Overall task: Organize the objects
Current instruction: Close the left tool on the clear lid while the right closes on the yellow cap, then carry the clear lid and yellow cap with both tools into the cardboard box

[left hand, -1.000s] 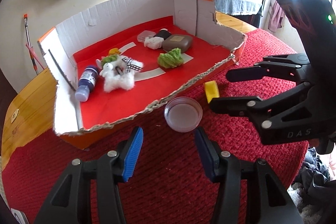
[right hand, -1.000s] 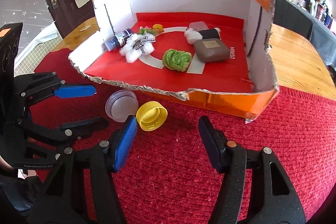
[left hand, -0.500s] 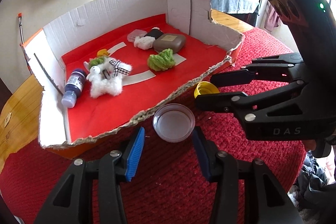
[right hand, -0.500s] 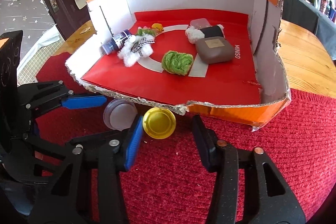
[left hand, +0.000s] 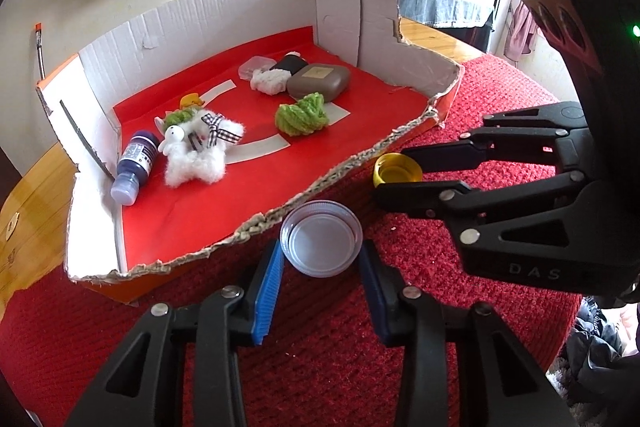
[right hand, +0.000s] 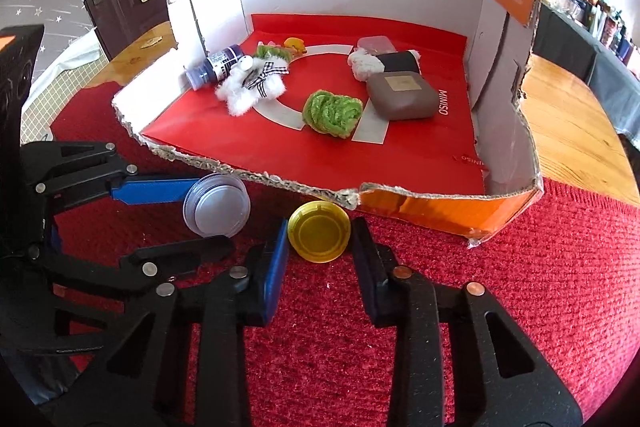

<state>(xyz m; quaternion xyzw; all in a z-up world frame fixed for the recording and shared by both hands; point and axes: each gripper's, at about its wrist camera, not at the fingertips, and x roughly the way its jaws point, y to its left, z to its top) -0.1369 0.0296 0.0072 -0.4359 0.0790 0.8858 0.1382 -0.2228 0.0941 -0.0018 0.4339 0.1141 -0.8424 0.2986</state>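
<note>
1. The torn cardboard box with a red liner [right hand: 504,75], beyond both tongs, already holds several things.
2. The left tongs [left hand: 320,261] are closing around the clear plastic lid [left hand: 321,244].
3. The right tongs [right hand: 320,241] are closing around the yellow plastic cap [right hand: 319,235]; both await boxing.

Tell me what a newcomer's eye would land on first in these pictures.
First, the torn cardboard box with its bright red floor, holding a white plush toy, a green woolly bundle and a brown case. Next, in front of it on the red cloth, two closing grippers: the left gripper around a clear lid, the right gripper around a yellow cap.
</note>
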